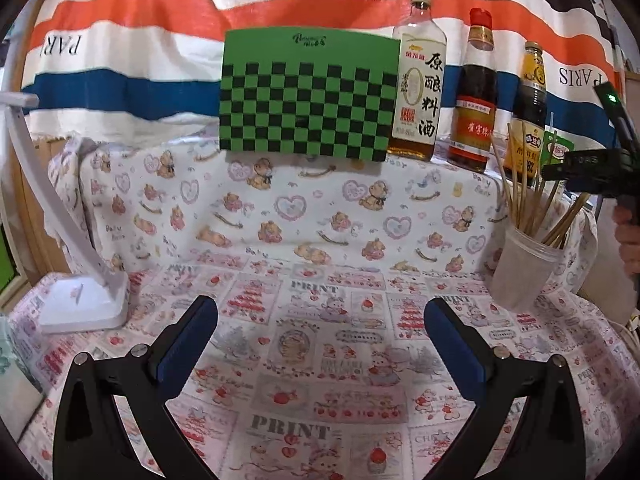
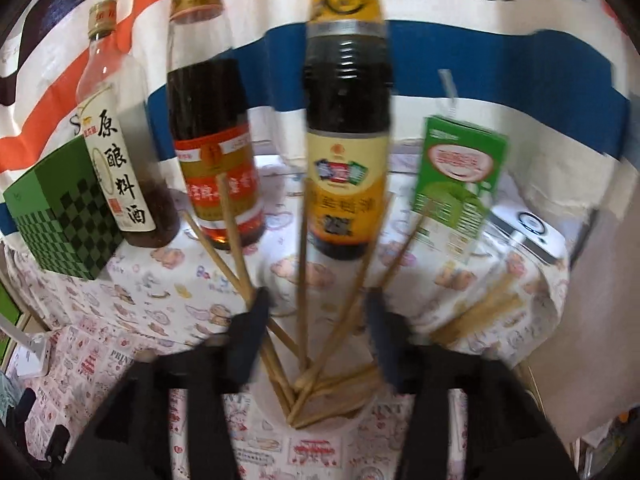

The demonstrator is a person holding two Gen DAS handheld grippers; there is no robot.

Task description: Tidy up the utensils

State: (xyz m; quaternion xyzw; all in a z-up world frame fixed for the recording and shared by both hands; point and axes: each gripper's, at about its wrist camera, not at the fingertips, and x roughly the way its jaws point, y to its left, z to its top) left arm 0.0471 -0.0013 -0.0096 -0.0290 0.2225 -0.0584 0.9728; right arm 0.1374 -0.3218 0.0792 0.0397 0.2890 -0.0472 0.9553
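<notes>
Left wrist view: three bottles (image 1: 474, 100), one cup (image 1: 520, 268) of chopsticks (image 1: 524, 200).

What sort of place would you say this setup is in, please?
Probably a makeshift home kitchen corner: condiment bottles on a cloth-draped shelf, chopsticks standing in a plastic cup, a striped sheet behind.

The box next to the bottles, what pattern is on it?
The box is green with a black-and-green checkerboard below a plain green top band, clearest in the left wrist view.
</notes>
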